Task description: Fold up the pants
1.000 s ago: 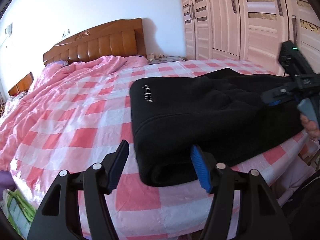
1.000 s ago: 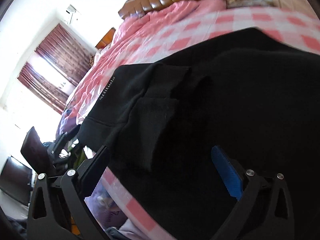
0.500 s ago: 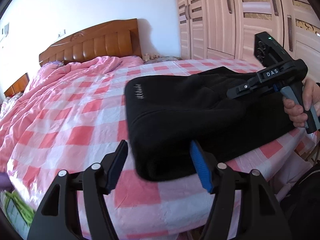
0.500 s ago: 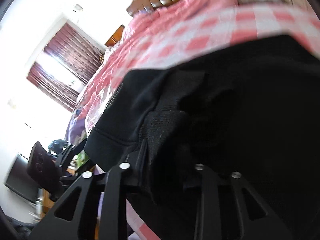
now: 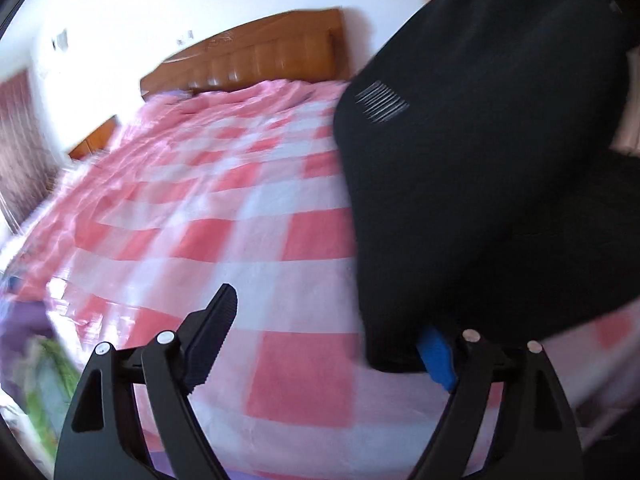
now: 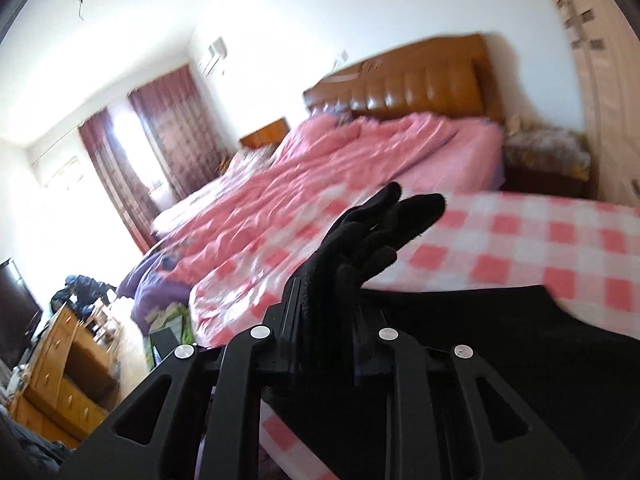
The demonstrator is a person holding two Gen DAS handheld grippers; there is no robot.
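The black pants (image 5: 480,168) lie on the pink checked bed, and one part is lifted high at the upper right of the left wrist view. My left gripper (image 5: 324,332) is open just above the sheet; its blue right finger (image 5: 436,354) touches the near corner of the pants. My right gripper (image 6: 324,312) is shut on a bunched edge of the pants (image 6: 372,232), which sticks up between its fingers. The rest of the pants (image 6: 500,340) spreads below and to the right.
The bed (image 5: 208,216) has a crumpled pink quilt (image 6: 320,168) and a wooden headboard (image 6: 412,80) at the far end. A wardrobe (image 6: 608,60) stands on the right. A wooden dresser (image 6: 68,356) and clutter lie on the floor to the left.
My right gripper has shut on the pants edge and lifted it up off the bed. My left gripper has moved in against the near corner of the pants and stays open.
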